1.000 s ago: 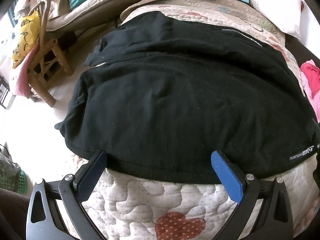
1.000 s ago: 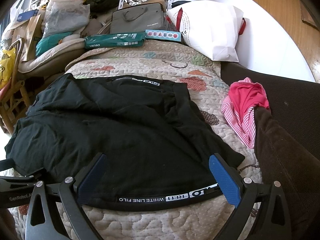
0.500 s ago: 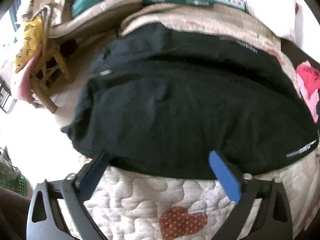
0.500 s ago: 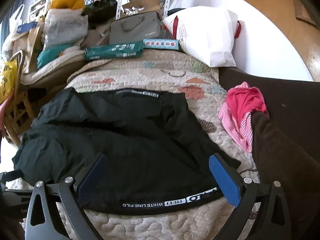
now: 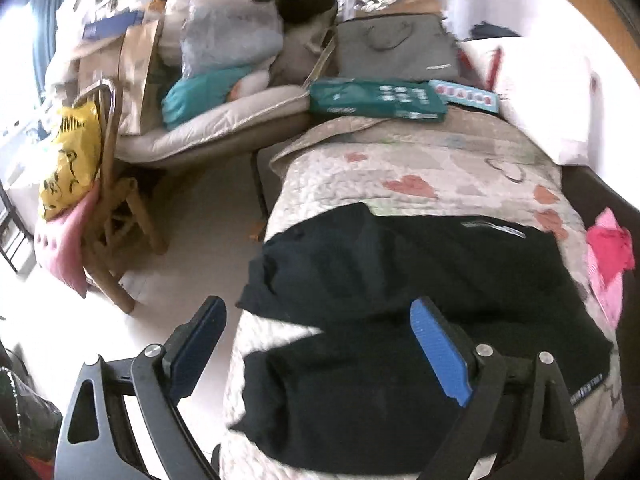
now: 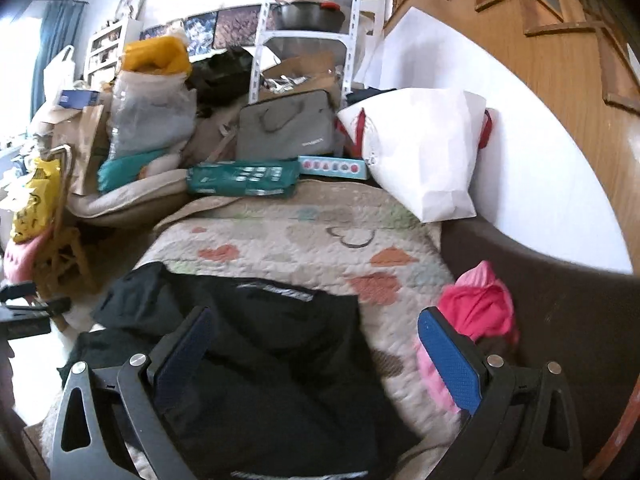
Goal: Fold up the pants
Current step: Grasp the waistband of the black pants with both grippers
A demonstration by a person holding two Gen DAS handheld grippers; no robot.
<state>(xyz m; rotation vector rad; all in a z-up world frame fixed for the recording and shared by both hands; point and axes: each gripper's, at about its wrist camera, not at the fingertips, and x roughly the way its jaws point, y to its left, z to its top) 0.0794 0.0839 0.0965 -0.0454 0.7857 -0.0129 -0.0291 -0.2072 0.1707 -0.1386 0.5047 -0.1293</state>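
Overhead, we held the left gripper (image 5: 316, 344) above the black pants (image 5: 420, 320), its blue pads spread wide with nothing pinched between them. The pants lay flat on the heart-patterned quilt (image 5: 420, 172), spreading from the picture's centre toward five o'clock, with one edge hanging off the quilt's side at about eight o'clock. In the right wrist view we had the right gripper (image 6: 316, 344) just as wide apart and just as empty, the pants (image 6: 260, 352) lying under and between its fingers, filling the frame from the middle down to six o'clock. At four o'clock of the pants we saw a pink garment (image 6: 480, 312) on the quilt's edge against the dark sofa. Toward twelve o'clock, beyond the pants, a green packet (image 6: 244, 178) and a white bag (image 6: 424, 152) sat at the quilt's far end.
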